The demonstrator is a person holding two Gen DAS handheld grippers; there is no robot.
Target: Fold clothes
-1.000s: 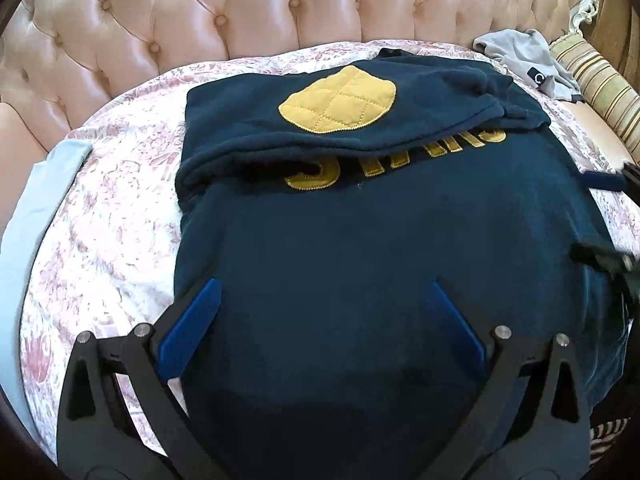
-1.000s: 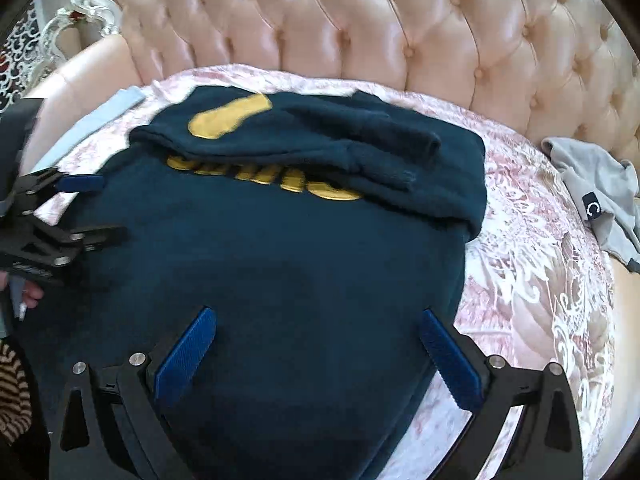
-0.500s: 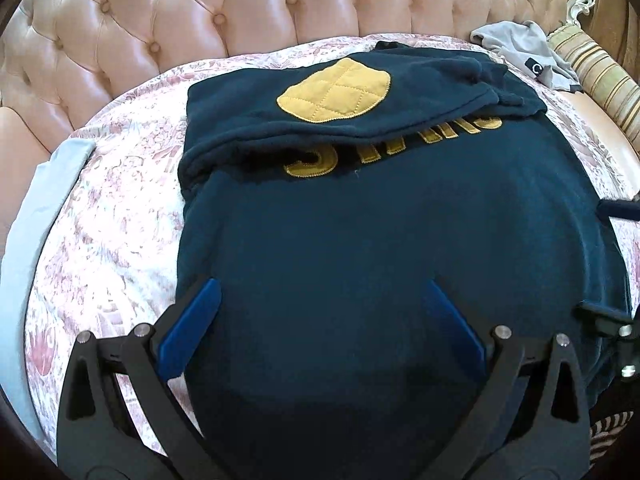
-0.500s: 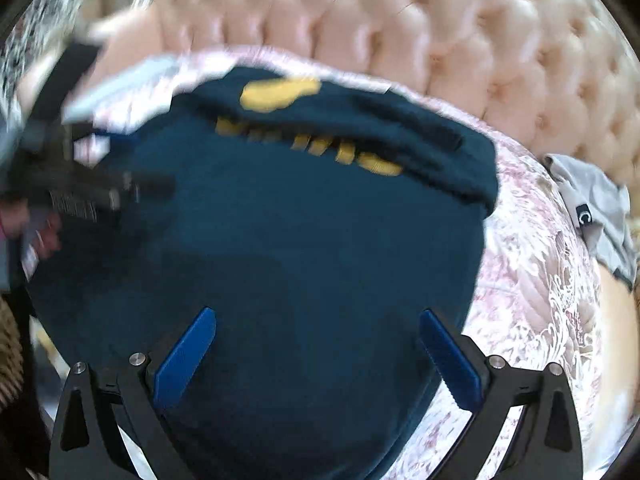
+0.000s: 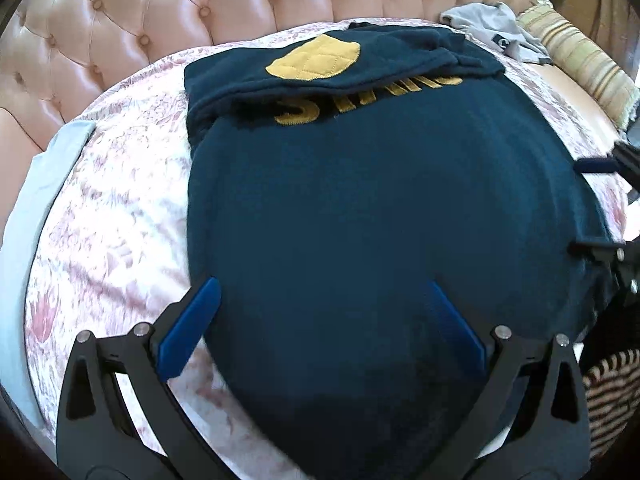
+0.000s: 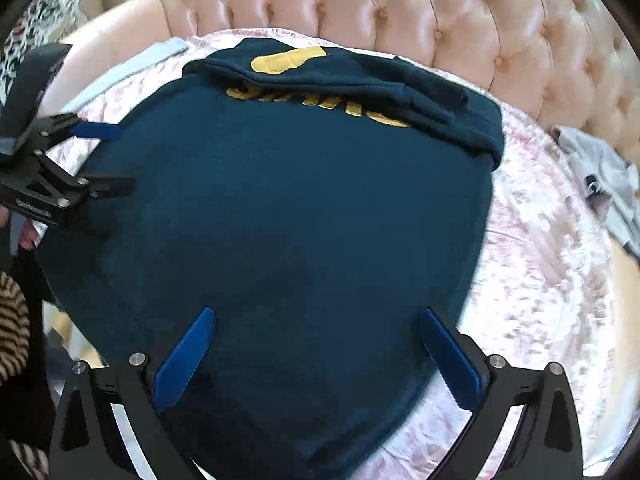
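We close in on the near hem of the navy sweatshirt (image 5: pixel 380 208), both tools gaping.

Since a second ago both cameras have dropped nearer; the left gripper (image 5: pixel 320 316) and right gripper (image 6: pixel 316 344) spread empty over the sweatshirt on the floral bedspread (image 5: pixel 120 216), so we judge a bottom-up fold is next. Only the left view shows the striped cushion (image 5: pixel 580 56); only the right shows the hand (image 6: pixel 28 236).

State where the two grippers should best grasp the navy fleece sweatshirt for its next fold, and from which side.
Probably the near hem corners of the navy fleece sweatshirt, approached from the near edge. Its sleeves are already folded across the chest, so the body lies flat.
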